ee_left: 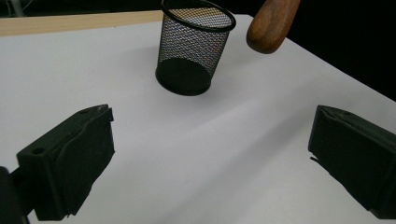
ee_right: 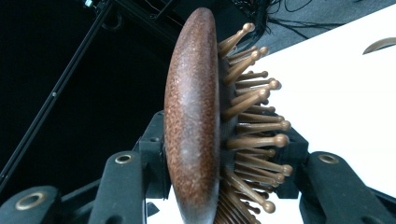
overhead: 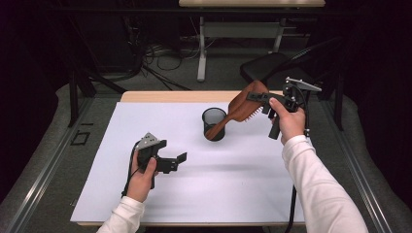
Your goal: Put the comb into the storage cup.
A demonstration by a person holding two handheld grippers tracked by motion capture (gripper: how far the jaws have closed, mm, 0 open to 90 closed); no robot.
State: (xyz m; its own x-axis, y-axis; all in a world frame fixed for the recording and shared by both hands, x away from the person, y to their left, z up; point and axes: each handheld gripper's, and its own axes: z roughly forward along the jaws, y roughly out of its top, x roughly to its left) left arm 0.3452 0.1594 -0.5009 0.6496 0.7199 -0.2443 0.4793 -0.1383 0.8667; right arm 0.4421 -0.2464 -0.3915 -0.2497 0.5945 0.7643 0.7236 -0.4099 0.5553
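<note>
high view has the right gripper [overhead: 266,103] raised over the far right part of the white-covered table [overhead: 145,204], its jaws closed on the oval head of a brown wooden hairbrush with wooden pins [overhead: 243,108]. the brush slopes down to the left, and its handle end comes to the rim of a round black wire-mesh cup [overhead: 214,124] standing upright near the middle of the table; whether the tip is inside the cup or only in front of it i cannot tell. right gripper view has the brush head [ee_right: 194,126] edge-on between the two black jaws, the smooth back against one and the pins [ee_right: 254,121] pointing toward the other. left gripper [overhead: 176,161] hovers low over the near left of the table, well apart from the cup, jaws spread wide with nothing between them. left gripper view looks at the mesh cup [ee_left: 194,51] beyond those open jaws, with the rounded handle tip [ee_left: 271,23] hanging in the air just beside the cup's rim on the right.
</note>
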